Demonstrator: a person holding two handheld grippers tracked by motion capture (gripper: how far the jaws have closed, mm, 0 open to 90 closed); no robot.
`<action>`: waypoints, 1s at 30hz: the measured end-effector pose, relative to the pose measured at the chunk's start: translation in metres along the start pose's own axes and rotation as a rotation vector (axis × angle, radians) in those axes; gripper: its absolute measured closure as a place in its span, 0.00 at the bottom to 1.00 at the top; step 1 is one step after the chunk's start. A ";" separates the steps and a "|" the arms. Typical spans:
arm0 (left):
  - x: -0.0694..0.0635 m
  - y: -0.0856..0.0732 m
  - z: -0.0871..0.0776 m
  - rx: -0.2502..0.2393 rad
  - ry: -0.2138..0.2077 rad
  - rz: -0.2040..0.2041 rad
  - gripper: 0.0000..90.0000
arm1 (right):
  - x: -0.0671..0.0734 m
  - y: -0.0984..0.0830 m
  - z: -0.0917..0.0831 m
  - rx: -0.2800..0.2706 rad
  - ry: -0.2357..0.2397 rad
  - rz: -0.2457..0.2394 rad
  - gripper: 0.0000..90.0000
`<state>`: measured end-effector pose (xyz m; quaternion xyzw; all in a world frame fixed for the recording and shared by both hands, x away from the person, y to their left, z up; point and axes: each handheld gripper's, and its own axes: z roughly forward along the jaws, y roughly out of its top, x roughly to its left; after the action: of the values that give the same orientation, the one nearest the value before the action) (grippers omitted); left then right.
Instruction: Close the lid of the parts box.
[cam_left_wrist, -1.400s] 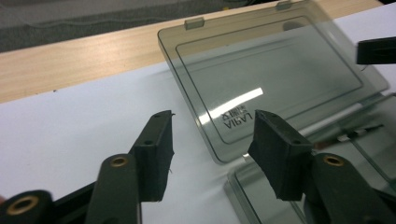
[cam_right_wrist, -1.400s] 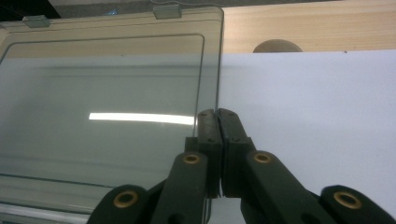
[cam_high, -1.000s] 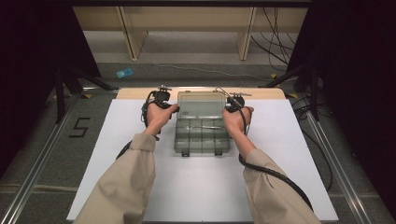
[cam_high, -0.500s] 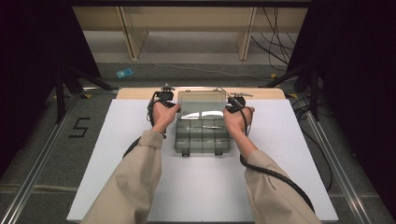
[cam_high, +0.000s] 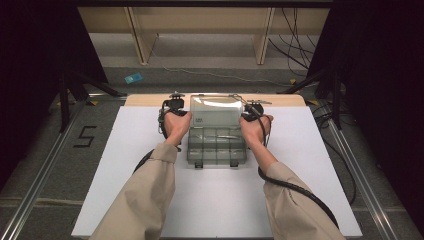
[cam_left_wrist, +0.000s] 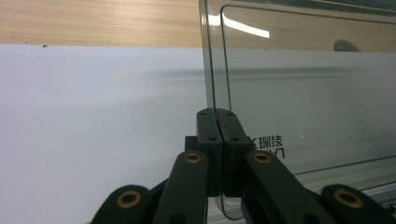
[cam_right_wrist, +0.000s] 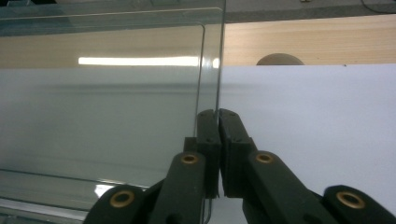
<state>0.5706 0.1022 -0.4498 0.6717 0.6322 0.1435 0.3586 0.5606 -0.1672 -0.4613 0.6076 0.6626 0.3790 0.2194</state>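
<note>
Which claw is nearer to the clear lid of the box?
Neither: left claw pinches the lid at its left edge, right claw at its right edge.

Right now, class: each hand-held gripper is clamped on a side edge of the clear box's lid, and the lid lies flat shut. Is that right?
Not quite. The left hand-held gripper and right hand-held gripper do clamp the side edges, but the lid stands raised open, as the high view shows.

A white sheet (cam_high: 125, 165) is covering the table (cam_high: 150, 100), leaving a wooden strip showing at the far edge. Beyond it, a blue card (cam_high: 133, 78) and cables (cam_high: 295, 30) are lying on the floor. A "5" mark (cam_high: 85, 136) is sitting at left.
</note>
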 end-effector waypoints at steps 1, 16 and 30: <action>0.000 0.000 0.000 -0.004 0.003 0.000 0.99 | -0.002 0.001 0.000 -0.003 0.000 -0.022 0.94; 0.002 -0.004 -0.004 -0.021 -0.003 0.013 0.99 | -0.011 0.037 0.017 -0.010 0.054 -0.009 0.72; 0.002 -0.003 -0.009 -0.037 -0.026 0.031 1.00 | -0.009 0.048 0.014 0.023 0.051 0.042 0.96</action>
<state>0.5627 0.1062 -0.4461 0.6764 0.6143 0.1519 0.3769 0.6029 -0.1734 -0.4349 0.6138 0.6595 0.3913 0.1875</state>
